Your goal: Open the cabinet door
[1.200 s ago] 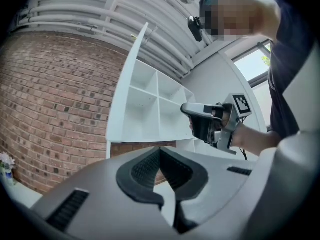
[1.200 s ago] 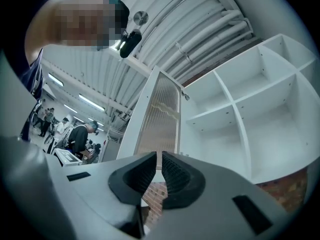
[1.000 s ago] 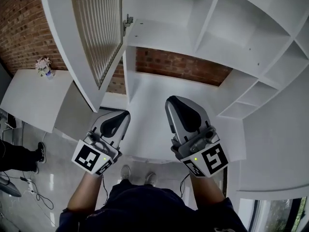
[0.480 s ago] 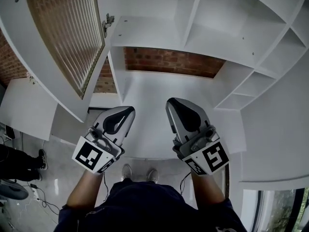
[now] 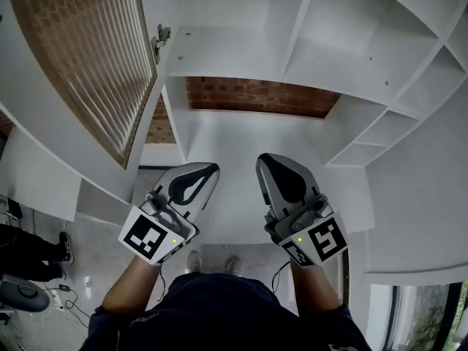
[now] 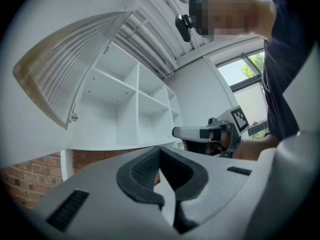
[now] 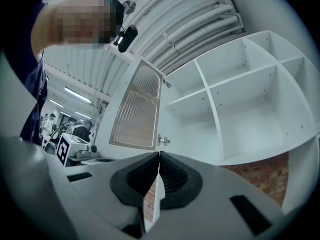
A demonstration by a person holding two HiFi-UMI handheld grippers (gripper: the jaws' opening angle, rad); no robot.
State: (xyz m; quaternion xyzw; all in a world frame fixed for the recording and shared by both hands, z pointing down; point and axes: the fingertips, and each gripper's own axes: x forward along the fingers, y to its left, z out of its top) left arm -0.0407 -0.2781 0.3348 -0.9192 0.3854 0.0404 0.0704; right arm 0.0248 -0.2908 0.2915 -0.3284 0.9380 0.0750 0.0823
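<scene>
The cabinet door point(image 5: 80, 72), white-framed with a ribbed glass panel, stands swung wide open at the upper left, hanging on its hinge point(image 5: 161, 35). It also shows in the left gripper view point(image 6: 65, 79) and the right gripper view point(image 7: 137, 114). The bare white shelves point(image 5: 351, 57) lie exposed. My left gripper point(image 5: 208, 170) is shut and holds nothing, low in front of the cabinet and apart from the door. My right gripper point(image 5: 265, 159) hovers beside it. Its jaws have just been closing and now meet with nothing between them point(image 7: 158, 156).
A white worktop point(image 5: 227, 145) runs under the shelves, with a brick wall point(image 5: 256, 97) behind it. A lower white table point(image 5: 36, 189) stands at the left. Cables and someone's shoe point(image 5: 64, 246) are on the floor at the lower left.
My left gripper has drifted right, closer to the right one. The open door now fills more of the upper left of the head view. The right gripper has hardly shifted.
</scene>
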